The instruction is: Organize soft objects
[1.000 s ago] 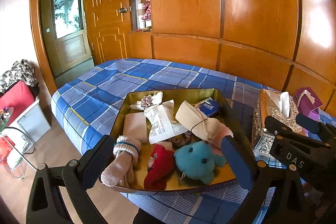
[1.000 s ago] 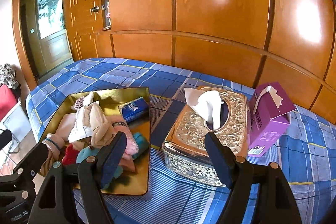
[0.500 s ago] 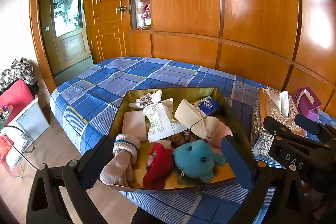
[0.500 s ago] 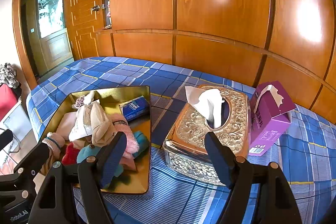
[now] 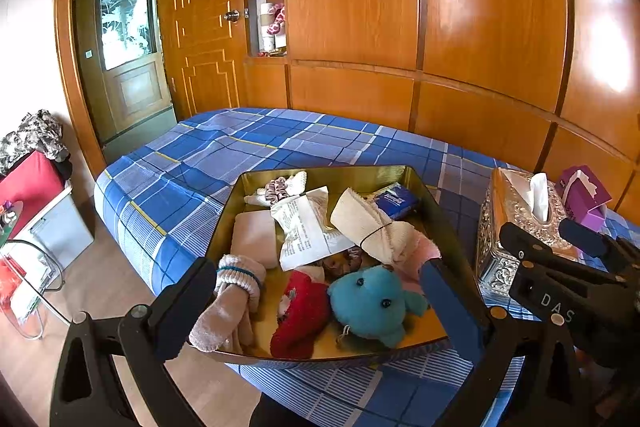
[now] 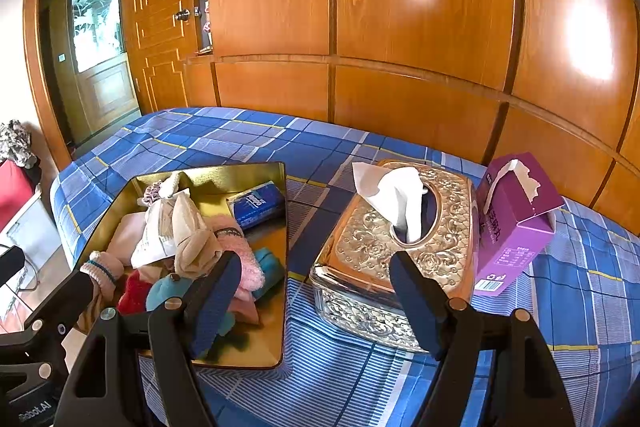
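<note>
Both grippers hovered over the blue plaid bed [image 5: 248,151] with jaws spread wide and empty; the left gripper [image 5: 316,291] faced the gold tray [image 5: 404,171], where a teal plush toy [image 5: 370,301], a red sock [image 5: 300,311], a beige sock bundle [image 5: 230,297] and a blue tissue pack [image 5: 396,201] lay heaped; the right gripper [image 6: 316,297] hung between tray and ornate gold tissue box [image 6: 452,223], a purple carton [image 6: 516,223] just beside it.

bed [image 6: 248,139], blue plaid sheet | on it: gold tray [image 6: 240,355], ornate tissue box [image 6: 452,203], purple carton [image 6: 516,239]
</note>
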Demonstrator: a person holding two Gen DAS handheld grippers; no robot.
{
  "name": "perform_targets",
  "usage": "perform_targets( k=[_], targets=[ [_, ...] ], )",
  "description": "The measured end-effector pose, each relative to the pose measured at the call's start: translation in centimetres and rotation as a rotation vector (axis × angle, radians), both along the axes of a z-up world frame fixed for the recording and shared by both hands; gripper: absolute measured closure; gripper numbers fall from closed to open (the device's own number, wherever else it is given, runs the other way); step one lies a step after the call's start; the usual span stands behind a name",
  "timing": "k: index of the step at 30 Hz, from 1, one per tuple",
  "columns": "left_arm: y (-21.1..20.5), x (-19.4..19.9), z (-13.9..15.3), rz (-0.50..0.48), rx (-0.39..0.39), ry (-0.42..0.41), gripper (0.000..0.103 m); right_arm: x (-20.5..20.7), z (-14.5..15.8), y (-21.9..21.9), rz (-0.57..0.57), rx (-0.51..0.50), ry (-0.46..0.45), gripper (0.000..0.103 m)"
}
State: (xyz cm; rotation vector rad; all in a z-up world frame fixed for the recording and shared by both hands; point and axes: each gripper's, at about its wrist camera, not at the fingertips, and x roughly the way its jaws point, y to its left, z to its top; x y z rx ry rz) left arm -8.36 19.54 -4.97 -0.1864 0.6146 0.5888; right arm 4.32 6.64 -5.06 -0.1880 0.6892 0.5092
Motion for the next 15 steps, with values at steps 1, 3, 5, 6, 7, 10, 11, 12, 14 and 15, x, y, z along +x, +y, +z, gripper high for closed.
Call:
perform_targets(
  k=[1,3,5,6,7,10,11,12,14,15],
  targets=[
    [0.01,-0.01,0.0,-0.001,-0.001,0.0,0.0,-0.01,0.01,-0.01,-0.001,0.0,0.0,0.025],
    [-0.02,0.01,0.01,-0.003,-0.004,-0.001,0.0,0.0,0.01,-0.03,-0.001,0.0,-0.001,0.025],
    [-0.04,0.02,-0.03,-0.005,-0.006,0.001,0.0,0.0,0.03,-0.05,-0.001,0.001,-0.001,0.025],
    [-0.02,0.02,-0.04,-0.006,-0.007,0.002,0.0,-0.01,0.02,-0.04,-0.001,0.001,-0.002,0.025],
    [-0.03,0.02,-0.05,-0.006,-0.008,0.002,0.0,0.01,0.02,-0.03,-0.001,0.0,-0.002,0.025],
    [0.0,-0.06,-0.07,-0.007,-0.011,-0.005,0.0,0.06,-0.06,-0.05,-0.003,-0.002,-0.001,0.025],
    [0.02,-0.15,-0.08,-0.001,-0.008,-0.009,0.0,0.09,-0.08,-0.06,-0.003,-0.003,-0.001,0.025],
    [0.01,-0.2,-0.07,0.003,-0.002,-0.012,0.001,0.12,-0.11,-0.07,-0.004,-0.003,-0.001,0.025],
    [0.01,-0.21,-0.04,-0.002,0.0,-0.014,0.001,0.12,-0.1,-0.17,-0.005,-0.001,-0.002,0.025],
    [0.01,-0.19,-0.03,-0.005,-0.005,-0.015,0.001,0.12,-0.05,-0.23,-0.005,0.002,-0.001,0.025]
  ],
)
